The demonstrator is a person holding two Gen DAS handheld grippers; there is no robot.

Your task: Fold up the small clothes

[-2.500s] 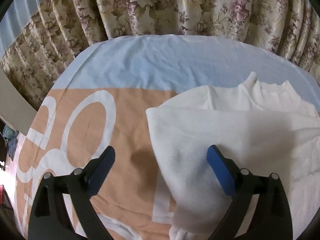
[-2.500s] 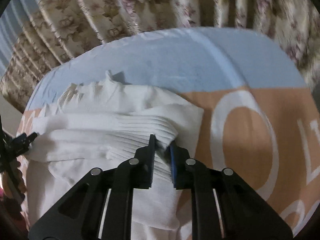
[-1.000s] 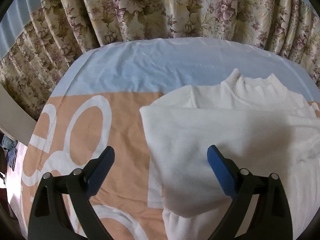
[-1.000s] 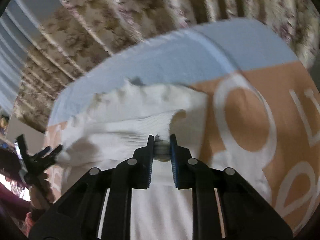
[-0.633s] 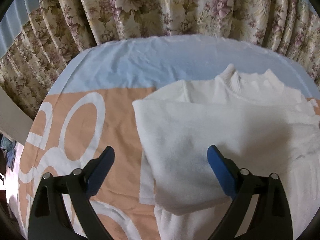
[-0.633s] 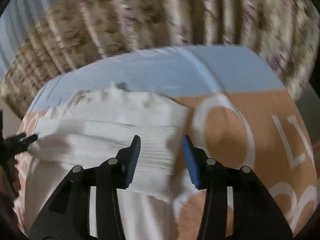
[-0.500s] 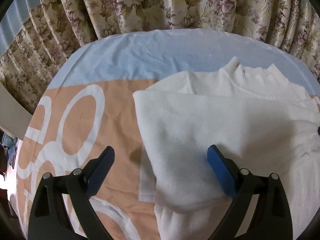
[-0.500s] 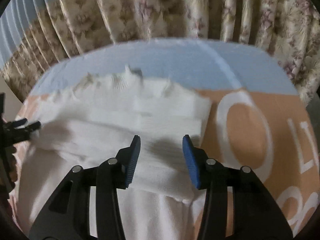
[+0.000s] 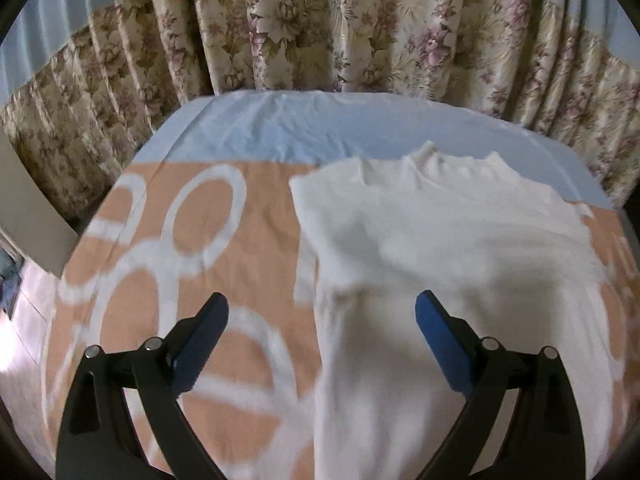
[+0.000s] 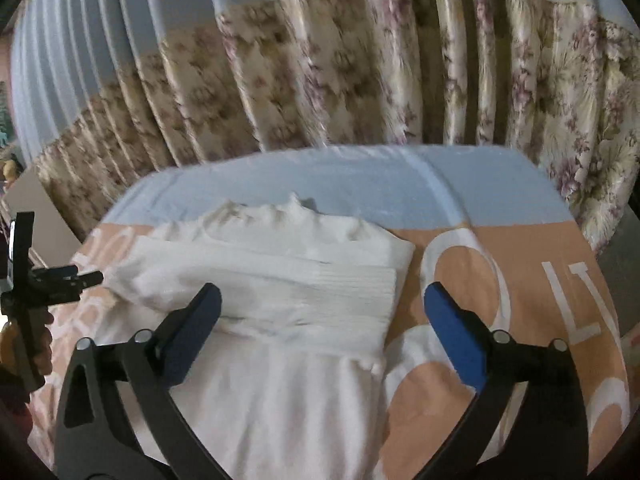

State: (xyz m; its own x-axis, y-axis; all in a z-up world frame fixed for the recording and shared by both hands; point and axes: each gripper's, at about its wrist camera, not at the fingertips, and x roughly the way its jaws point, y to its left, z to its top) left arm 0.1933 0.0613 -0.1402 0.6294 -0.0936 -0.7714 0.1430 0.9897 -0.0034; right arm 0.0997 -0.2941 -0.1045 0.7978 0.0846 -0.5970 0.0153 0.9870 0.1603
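Observation:
A white knit sweater (image 9: 440, 248) lies flat on the bed, collar toward the curtain, with both sleeves folded across its chest. In the right wrist view the sweater (image 10: 280, 292) shows a ribbed cuff on top at its right side. My left gripper (image 9: 320, 320) is open and empty, raised over the sweater's left edge. My right gripper (image 10: 320, 312) is open and empty, raised over the sweater's right edge. The left gripper also shows at the left edge of the right wrist view (image 10: 60, 280).
The bed has an orange cover with white letters (image 9: 180, 240) and a pale blue sheet (image 9: 300, 128) at the far end. A floral curtain (image 9: 360, 28) hangs behind the bed. The bed's right edge (image 10: 600, 248) drops off beside the curtain.
My right gripper let go of the sleeve cuff, opened wide and pulled back and up. The sleeve now lies across the chest. My left gripper also drew back, staying open.

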